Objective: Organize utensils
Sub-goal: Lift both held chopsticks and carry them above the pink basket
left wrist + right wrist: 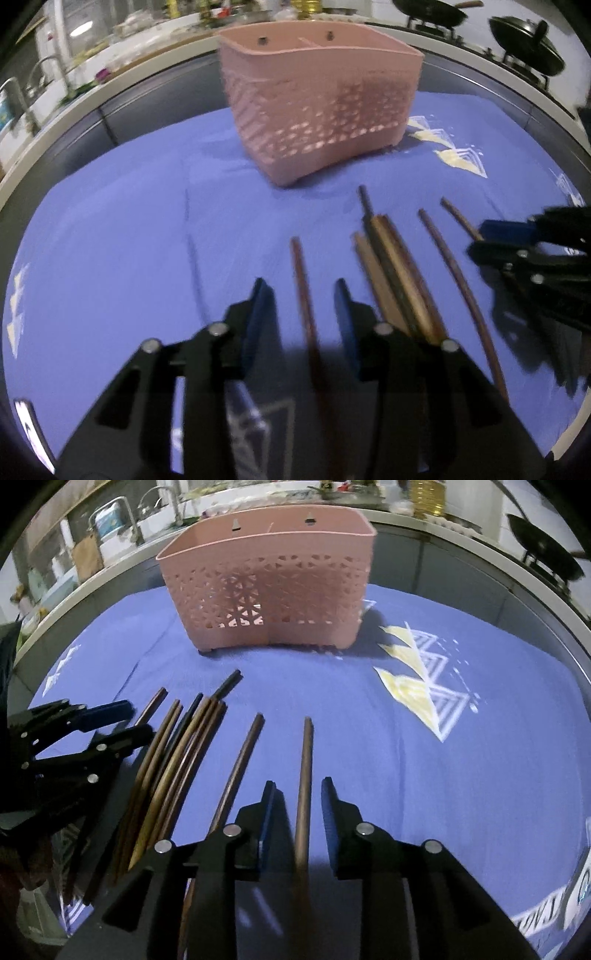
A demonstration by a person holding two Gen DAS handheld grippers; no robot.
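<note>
A pink perforated utensil basket (317,110) (266,590) stands upright at the far side of a blue cloth. Several wooden chopsticks (399,273) (177,760) lie in a loose row in front of it. My left gripper (301,291) is open, its fingers on either side of the leftmost chopstick (304,295). My right gripper (297,794) is open, its fingers on either side of the rightmost chopstick (304,775). Each gripper also shows in the other's view: the right gripper (491,236) and the left gripper (129,720).
The blue cloth (369,757) has white and yellow triangle prints (417,686). Behind the table runs a counter with a sink and tap (155,506), bottles, and black pans on a stove (528,44).
</note>
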